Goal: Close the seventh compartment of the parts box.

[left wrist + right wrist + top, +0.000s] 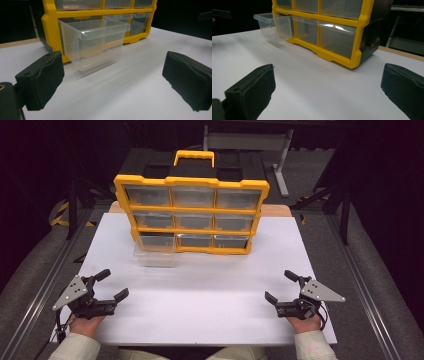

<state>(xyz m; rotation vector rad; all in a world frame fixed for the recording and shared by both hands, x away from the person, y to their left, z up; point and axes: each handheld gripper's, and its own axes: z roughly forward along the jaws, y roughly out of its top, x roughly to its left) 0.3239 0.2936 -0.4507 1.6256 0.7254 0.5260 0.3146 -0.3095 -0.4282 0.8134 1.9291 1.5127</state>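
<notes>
The bottom-left clear drawer (156, 251) juts from the yellow organizer (191, 215) at the bench's far edge. Both grippers — left gripper (111, 285), right gripper (281, 286) — sit spread and empty near the front corners; I'd push the drawer squarely.

Bright white table (200, 295), dark surroundings, soft blur, drawer glare (337, 26)

In front of me a yellow organizer (191, 210) with nine clear drawers and a carry handle (194, 156) on top stands on the white desk (200, 295). Its bottom-left drawer (155, 252) is pulled well out and is empty. Beyond the desk I see a grey metal stand (247, 142) on the dark floor (32, 265).
</notes>
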